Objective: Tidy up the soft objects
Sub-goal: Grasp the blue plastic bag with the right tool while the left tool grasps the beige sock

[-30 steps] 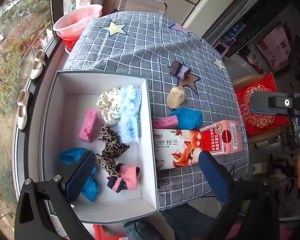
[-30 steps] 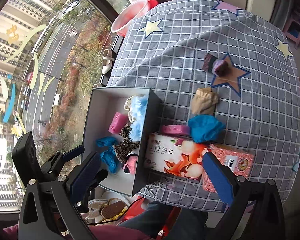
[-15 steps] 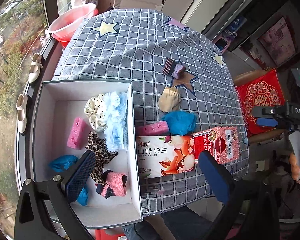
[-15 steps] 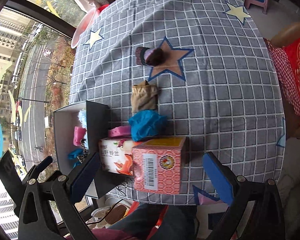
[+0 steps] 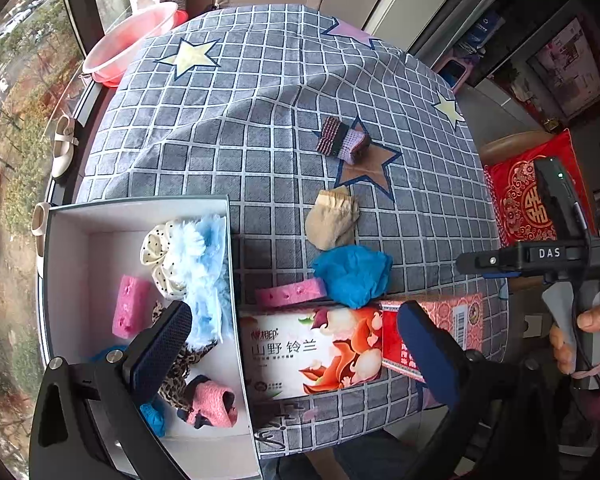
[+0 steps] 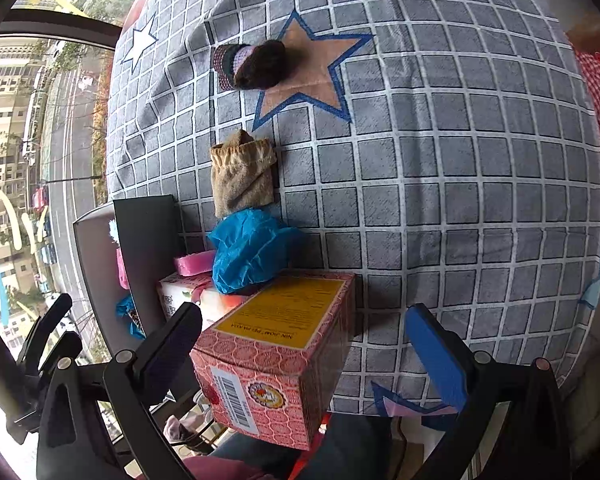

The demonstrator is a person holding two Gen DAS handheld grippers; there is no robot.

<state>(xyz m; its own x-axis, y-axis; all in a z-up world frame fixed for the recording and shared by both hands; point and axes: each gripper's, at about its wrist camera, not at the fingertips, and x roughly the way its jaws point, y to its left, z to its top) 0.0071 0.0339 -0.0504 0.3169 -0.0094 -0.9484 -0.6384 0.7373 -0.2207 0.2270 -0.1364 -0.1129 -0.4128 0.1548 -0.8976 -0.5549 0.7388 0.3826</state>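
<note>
On the checked tablecloth lie a striped sock [image 5: 342, 142] [image 6: 252, 64], a beige sock [image 5: 332, 218] [image 6: 242, 176], a crumpled blue cloth [image 5: 354, 276] [image 6: 248, 252] and a pink sponge [image 5: 292, 296] [image 6: 194, 262]. At the left, the white box [image 5: 136, 208] [image 6: 146, 240] holds a dotted scrunchie [image 5: 160, 252], a pale blue fluffy piece [image 5: 206, 268], another pink sponge [image 5: 130, 306], a leopard scrunchie [image 5: 184, 364] and a pink sock [image 5: 212, 404]. My left gripper [image 5: 296, 340] hovers open above the box edge. My right gripper [image 6: 306, 344] is open over the red carton, holding nothing.
A tissue pack [image 5: 312, 350] and a red carton [image 5: 432, 320] [image 6: 284, 352] sit at the table's near edge. A pink basin [image 5: 132, 40] stands beyond the far left corner. A hand [image 5: 580, 336] holds the right gripper's handle. A red cushion [image 5: 528, 200] lies on the right.
The right gripper has swung right and closer to the table, from over the white box to over the red carton. The left gripper has drifted right, toward the table.
</note>
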